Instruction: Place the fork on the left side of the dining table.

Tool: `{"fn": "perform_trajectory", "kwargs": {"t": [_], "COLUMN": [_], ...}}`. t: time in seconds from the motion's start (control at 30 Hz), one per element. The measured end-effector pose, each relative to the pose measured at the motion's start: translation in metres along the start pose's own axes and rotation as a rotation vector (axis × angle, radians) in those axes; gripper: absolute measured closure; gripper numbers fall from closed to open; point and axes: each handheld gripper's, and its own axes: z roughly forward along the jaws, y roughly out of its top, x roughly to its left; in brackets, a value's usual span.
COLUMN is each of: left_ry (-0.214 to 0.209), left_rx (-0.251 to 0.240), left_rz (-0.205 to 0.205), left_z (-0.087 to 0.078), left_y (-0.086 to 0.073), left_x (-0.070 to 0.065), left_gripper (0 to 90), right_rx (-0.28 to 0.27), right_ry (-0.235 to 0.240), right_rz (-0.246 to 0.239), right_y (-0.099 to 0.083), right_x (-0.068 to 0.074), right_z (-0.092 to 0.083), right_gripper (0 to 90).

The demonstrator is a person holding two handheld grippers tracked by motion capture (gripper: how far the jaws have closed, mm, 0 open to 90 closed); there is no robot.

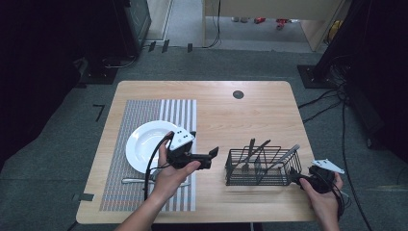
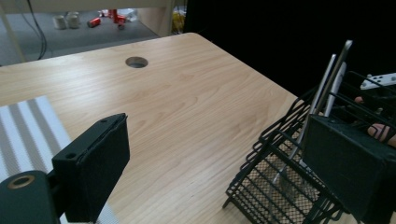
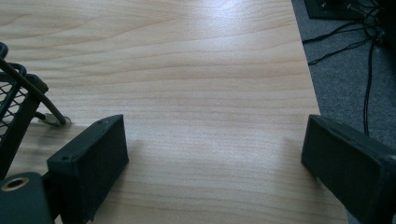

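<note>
Presently listed: left gripper (image 1: 204, 151), jaws spread wide, nothing held, above the table (image 1: 216, 110) between white plate (image 1: 144, 144) and black wire caddy (image 1: 262, 166). Right gripper (image 1: 300, 178), jaws equally wide, empty, just beside the caddy's right end. Caddy holds upright cutlery (image 2: 327, 79). One utensil (image 1: 132, 180) lies on the striped placemat (image 1: 178, 113).

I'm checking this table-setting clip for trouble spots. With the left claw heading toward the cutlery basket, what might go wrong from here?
1. The utensils lean and cross in the wire basket, so the open left claw may catch two or slip off one.
2. The basket looks light; pulling a utensil could tip or drag it, since the open right claw sits beside it without holding it.
3. A utensil lies by the plate; the left forearm might knock it.
</note>
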Motion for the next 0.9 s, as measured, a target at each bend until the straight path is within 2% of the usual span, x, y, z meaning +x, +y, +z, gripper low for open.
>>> {"fn": "perform_trajectory", "kwargs": {"t": [0.27,0.37,0.6,0.7,0.9], "left_ry": [-0.048,-0.057,-0.109,-0.122,-0.163], "left_rx": [0.021,0.022,0.035,0.035,0.026], "left_rz": [0.039,0.046,0.078,0.086,0.092], "left_z": [0.017,0.023,0.037,0.042,0.051], "left_y": [0.008,0.011,0.018,0.020,0.024], "left_x": [-0.019,-0.025,-0.040,-0.045,-0.054], "left_gripper": [7.9,13.0,15.1,23.2,33.6], "right_rx": [0.000,0.000,-0.001,-0.001,-0.001], "right_ry": [0.000,0.000,0.000,0.000,0.000], "right_rz": [0.000,-0.001,0.000,0.000,0.000], "right_y": [0.000,0.000,0.000,0.000,0.000], "right_x": [0.000,0.000,0.000,0.000,0.000], "right_z": [0.000,0.000,0.000,0.000,0.000], "right_gripper": [6.6,6.6,6.6,6.6,6.6]}}
